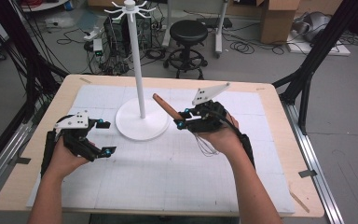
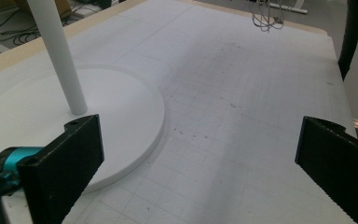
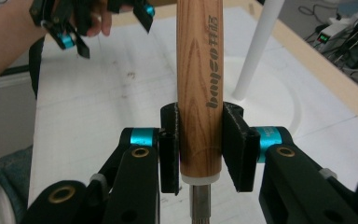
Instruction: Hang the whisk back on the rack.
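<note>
My right gripper [image 1: 182, 119] has its 2 jaws pinched on the wooden handle [image 3: 199, 88] of a whisk [image 1: 168, 108]. In the right gripper view the handle stands straight up between my pads, which press its lower end from both sides; the pale collar and the metal stem come out just below the pads. Dark lettering runs along the wood above the right pad. In the high view the handle sticks out past my jaw tips, slanting up and away toward the white pole [image 1: 137, 60], and the wire loops [image 1: 206, 145] hang under my right hand [image 1: 221, 135], on the far side from the jaw tips, above the white mat [image 1: 168, 172].

My left gripper [image 1: 103, 137] has its 2 jaws spread wide with nothing between them. In the left gripper view the bare gridded mat lies in the gap. The round white base [image 2: 121, 107] of the stand lies just beyond my left jaw and partly behind it, with the pole rising from it. The wire loops show far ahead of these jaws, near the table's far edge [image 2: 307, 28].

Seen from my right jaws, the left gripper sits ahead and off to the upper left, well apart from the handle, while the pole leans up to the right just beyond the right pad.
</note>
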The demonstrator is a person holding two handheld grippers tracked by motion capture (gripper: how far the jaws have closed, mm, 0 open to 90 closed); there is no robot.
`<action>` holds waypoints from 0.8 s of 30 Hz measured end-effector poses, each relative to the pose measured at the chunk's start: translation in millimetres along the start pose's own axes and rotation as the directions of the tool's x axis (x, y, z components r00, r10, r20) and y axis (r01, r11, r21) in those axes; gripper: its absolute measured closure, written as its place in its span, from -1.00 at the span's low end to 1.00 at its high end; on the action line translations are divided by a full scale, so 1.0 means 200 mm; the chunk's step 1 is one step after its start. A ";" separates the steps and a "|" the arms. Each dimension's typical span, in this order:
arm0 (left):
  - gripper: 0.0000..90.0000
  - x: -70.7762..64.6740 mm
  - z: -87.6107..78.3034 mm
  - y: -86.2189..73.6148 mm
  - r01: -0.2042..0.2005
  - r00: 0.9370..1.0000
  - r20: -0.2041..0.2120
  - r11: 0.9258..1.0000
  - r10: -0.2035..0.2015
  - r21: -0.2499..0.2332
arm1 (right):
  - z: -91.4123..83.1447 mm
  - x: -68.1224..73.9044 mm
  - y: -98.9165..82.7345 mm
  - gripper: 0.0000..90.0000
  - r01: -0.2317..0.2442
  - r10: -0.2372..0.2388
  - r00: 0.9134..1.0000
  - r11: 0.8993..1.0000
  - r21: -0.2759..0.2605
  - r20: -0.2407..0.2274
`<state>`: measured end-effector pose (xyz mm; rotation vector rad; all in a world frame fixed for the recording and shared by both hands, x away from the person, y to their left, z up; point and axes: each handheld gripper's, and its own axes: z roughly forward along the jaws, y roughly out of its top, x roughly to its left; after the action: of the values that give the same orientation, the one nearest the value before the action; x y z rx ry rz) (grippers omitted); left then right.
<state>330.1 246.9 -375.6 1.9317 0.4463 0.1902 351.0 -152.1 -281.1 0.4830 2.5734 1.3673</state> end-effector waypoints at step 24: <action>-0.96 0.00 0.00 0.00 -0.008 1.000 0.006 1.000 0.008 0.001 | -0.17 -0.22 0.30 0.55 -0.032 0.046 0.996 0.984 -0.173 0.073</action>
<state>329.7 246.5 -374.9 1.9346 0.4348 0.1888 392.4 -162.7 -212.1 0.5474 2.3712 1.5363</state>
